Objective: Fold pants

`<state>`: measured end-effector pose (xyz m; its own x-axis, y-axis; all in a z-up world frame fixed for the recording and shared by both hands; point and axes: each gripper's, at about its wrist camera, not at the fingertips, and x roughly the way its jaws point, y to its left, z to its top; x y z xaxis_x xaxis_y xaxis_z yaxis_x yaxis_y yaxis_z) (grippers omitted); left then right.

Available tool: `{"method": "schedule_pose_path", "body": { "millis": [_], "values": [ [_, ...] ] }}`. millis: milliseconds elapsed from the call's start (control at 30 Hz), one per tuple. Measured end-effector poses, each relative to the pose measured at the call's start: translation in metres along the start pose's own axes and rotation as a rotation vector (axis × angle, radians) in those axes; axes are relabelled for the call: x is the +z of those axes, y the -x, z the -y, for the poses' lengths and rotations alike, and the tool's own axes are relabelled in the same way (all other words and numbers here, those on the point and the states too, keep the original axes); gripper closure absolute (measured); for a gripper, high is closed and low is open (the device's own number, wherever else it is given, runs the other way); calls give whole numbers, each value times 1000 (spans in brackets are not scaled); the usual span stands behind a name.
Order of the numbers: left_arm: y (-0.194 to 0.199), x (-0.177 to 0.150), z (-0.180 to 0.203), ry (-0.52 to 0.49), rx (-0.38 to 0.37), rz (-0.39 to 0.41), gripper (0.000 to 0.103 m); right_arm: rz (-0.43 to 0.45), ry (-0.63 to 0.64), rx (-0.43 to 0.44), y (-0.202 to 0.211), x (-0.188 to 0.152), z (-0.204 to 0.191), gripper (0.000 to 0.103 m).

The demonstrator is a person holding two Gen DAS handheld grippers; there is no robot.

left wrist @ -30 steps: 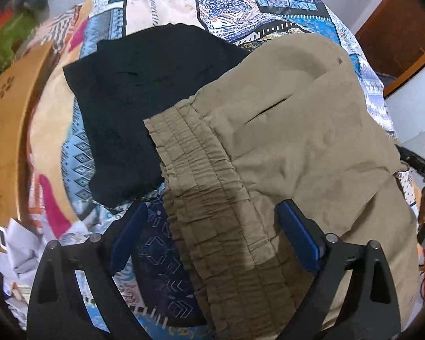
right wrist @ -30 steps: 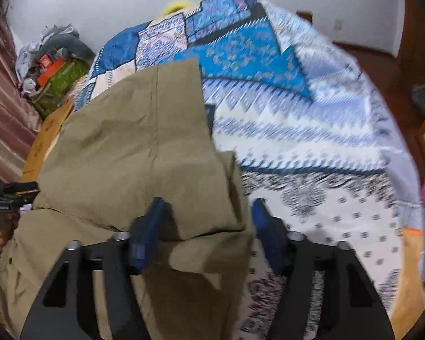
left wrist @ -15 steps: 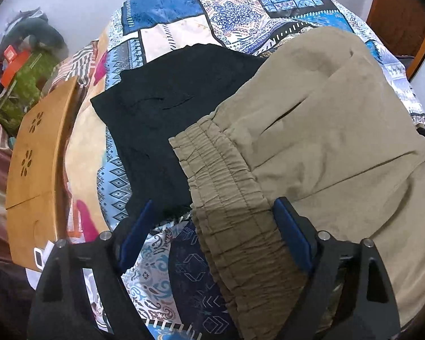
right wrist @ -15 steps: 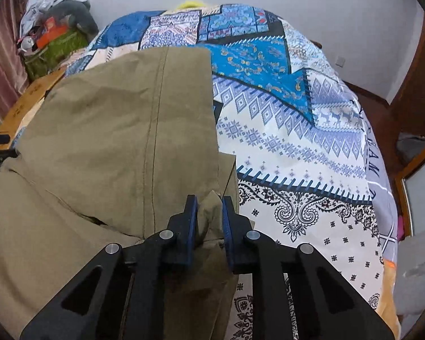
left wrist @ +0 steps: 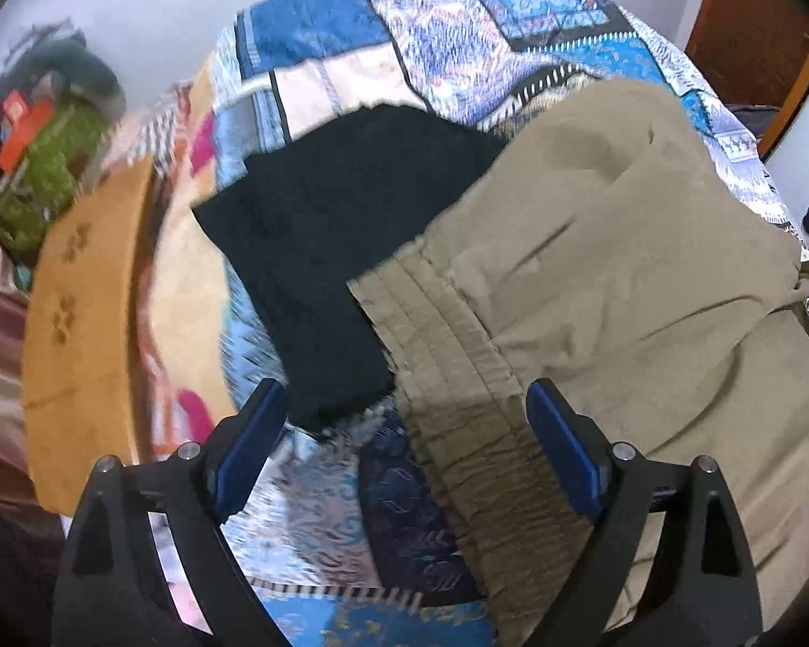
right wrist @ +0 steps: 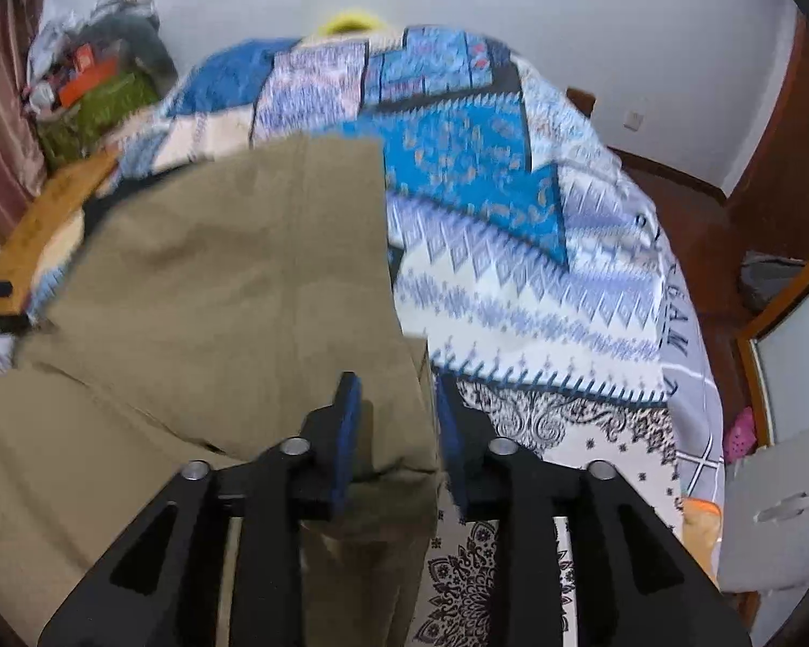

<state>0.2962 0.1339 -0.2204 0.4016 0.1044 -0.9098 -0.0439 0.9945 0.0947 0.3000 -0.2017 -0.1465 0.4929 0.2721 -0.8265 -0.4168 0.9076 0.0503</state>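
Note:
Khaki pants [left wrist: 609, 280] lie folded on a patterned bedspread, their elastic waistband [left wrist: 458, 377] toward the left gripper. My left gripper [left wrist: 404, 431] is open and hovers over the waistband end, holding nothing. In the right wrist view the khaki pants [right wrist: 216, 296] fill the left half. My right gripper [right wrist: 396, 431] is partly open, its jaws on either side of the folded cloth edge without pinching it.
Black folded pants [left wrist: 340, 248] lie beside the khaki ones, partly under them. A wooden bed board [left wrist: 81, 323] runs along the left. The bedspread [right wrist: 539, 269] stretches to the right. Clutter [right wrist: 91, 86] sits by the wall, a door [right wrist: 782, 485] at right.
My right gripper, shut on the khaki fold half a second ago, has opened and released it. Both grippers have drawn back and tilted up a little.

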Motion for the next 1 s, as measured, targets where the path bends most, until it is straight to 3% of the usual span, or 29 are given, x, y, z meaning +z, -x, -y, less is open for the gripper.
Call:
{"method": "schedule_pose_path", "body": {
  "millis": [67, 267, 400, 633, 833, 1000],
  "values": [
    [11, 7, -6, 5, 3, 36, 12, 60, -11, 21, 17, 10, -1, 51],
    [18, 35, -23, 62, 13, 108, 7, 176, -26, 64, 40, 41, -13, 46],
    [-8, 50, -36, 118, 8, 72, 7, 197, -17, 73, 28, 61, -20, 42],
    [-70, 54, -48, 225, -80, -36, 7, 98, -8, 88, -36, 88, -21, 42],
    [-109, 50, -48, 257, -129, -107, 7, 8, -58, 102, -90, 101, -7, 42],
    [-122, 47, -45, 252, -192, -114, 14, -41, -109, 122, -124, 112, 1, 42]
  ]
}}
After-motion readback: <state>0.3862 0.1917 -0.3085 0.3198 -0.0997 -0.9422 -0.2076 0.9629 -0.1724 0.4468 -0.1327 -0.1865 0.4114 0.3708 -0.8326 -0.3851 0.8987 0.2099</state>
